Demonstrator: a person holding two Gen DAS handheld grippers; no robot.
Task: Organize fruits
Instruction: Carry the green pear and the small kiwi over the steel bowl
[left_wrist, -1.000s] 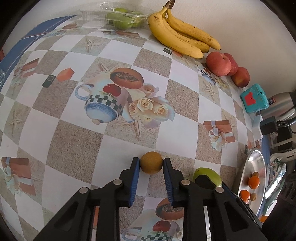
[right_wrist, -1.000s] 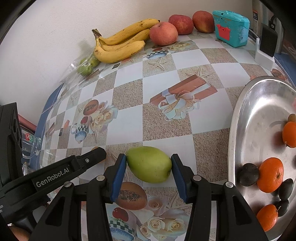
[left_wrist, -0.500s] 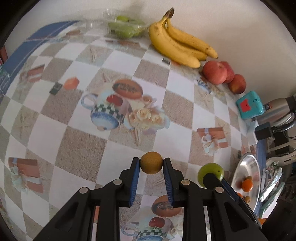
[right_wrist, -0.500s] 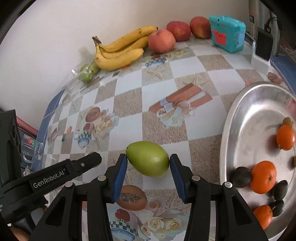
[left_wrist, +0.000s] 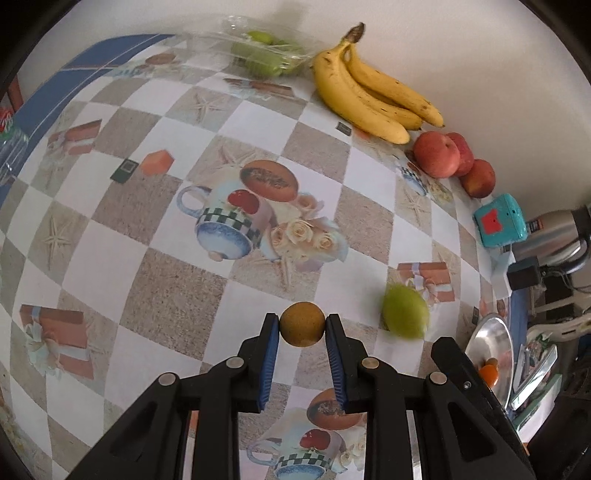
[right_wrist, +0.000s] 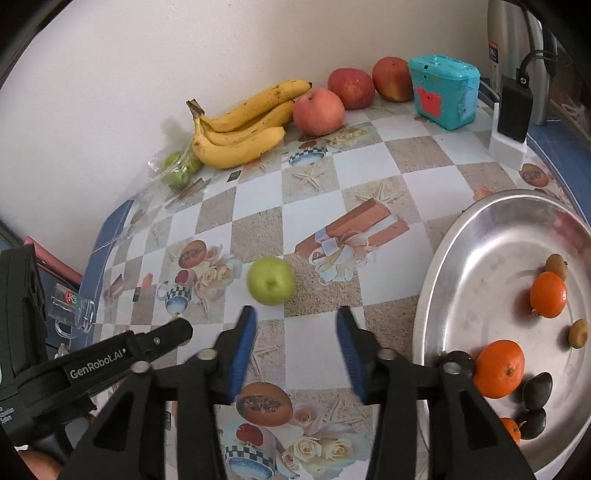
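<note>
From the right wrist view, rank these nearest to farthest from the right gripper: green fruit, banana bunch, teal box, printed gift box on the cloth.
Measured from the right gripper, whose jaws have just been opening with nothing between them:
1. Green fruit, just ahead, slightly left.
2. Printed gift box, ahead, slightly right.
3. Banana bunch, far left by the wall.
4. Teal box, far right by the wall.

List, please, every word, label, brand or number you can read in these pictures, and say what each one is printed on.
"GenRobot.AI": white print on the side of the left tongs, seen from the right wrist view.
Glass mug at the table's edge: a red and green logo, digits too blurred to read.
Steel flask: small label, too small to read.
Turquoise box: red sticker, no legible text.
</note>
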